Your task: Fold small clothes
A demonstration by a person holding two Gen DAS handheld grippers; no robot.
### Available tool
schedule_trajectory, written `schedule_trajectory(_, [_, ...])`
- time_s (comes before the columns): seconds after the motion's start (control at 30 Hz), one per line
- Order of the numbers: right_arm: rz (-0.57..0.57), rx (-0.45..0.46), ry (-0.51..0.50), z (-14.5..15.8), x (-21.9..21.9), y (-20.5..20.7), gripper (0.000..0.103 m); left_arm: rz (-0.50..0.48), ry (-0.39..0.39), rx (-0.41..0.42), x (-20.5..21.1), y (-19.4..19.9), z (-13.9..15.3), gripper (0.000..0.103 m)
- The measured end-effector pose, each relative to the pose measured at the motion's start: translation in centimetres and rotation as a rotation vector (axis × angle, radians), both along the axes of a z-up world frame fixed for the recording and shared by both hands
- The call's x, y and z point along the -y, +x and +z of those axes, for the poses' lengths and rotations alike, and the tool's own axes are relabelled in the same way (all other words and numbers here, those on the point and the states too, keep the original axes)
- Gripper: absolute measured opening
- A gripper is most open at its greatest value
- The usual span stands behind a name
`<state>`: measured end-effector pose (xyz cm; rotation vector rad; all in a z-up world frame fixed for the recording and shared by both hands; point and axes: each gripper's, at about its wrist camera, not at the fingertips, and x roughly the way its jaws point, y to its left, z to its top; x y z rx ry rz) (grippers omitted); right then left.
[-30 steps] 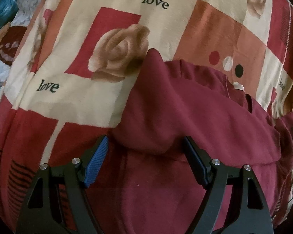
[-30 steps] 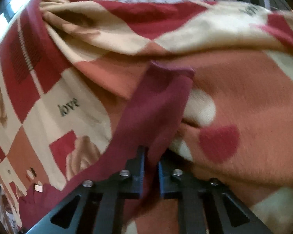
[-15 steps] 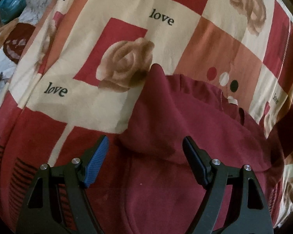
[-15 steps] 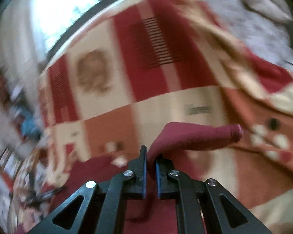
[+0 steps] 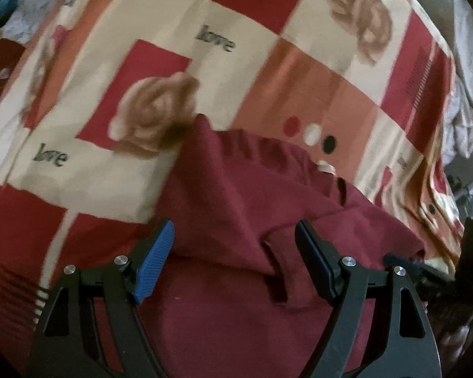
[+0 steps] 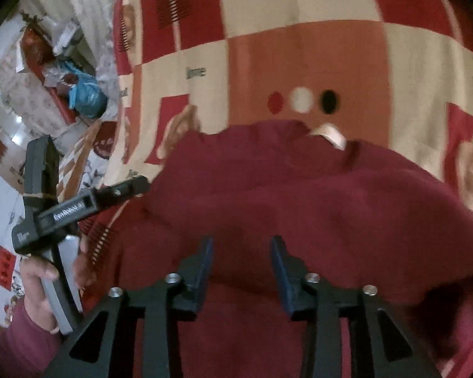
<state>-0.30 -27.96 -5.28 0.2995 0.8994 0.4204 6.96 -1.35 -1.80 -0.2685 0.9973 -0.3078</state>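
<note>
1. The right tongs [image 6: 240, 267] now stand with fingers apart and nothing between them; half a second ago they were clamped narrow on a strip of the maroon garment [image 6: 315, 195], carried over from the right. That strip is released and lies across the body of the cloth.
2. The left tongs [image 5: 233, 261] stay spread wide, holding nothing, hovering over the near left part of the garment as they did a second ago; only the view has drifted a little and blurred.
3. The patchwork blanket [image 5: 299, 72], printed with roses and "love", carries the garment, which lies in the near middle of it, its far edge just short of the three printed dots [image 6: 301, 100].
4. The garment now shows flaps laid inward from both sides, meeting in a crease near the left tongs' right finger.
5. The pale neck label [image 6: 329, 134] sits at the far edge, still exposed.
6. As a judgement, the side folds look done; what is left is likely a fold bringing the near edge up toward the far edge.
7. The risk: the loose flaps may slide open when lifted.
</note>
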Motion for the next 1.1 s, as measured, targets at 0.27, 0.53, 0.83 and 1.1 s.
schedule_trajectory(0.27, [-0.177,0.049,0.045,2.7,9.5,-5.2,0.051,-0.169,0.091,-0.068,5.6,-1.6,-1.8,0.079])
schedule_trajectory(0.53, [-0.258,0.037,0.013,2.2,13.3,-8.8,0.052,-0.191,0.118,-0.009,7.5,-2.1,0.1,0.011])
schedule_trajectory(0.83, [-0.251,0.021,-0.129,1.8,11.4,-7.0,0.053,-0.054,0.106,0.062,2.4,1.8,2.7,0.006])
schedule_trajectory(1.1, [-0.242,-0.007,-0.211,-0.5,8.5,-3.3,0.039,0.019,0.149,-0.064,0.2,4.0,-1.7,0.007])
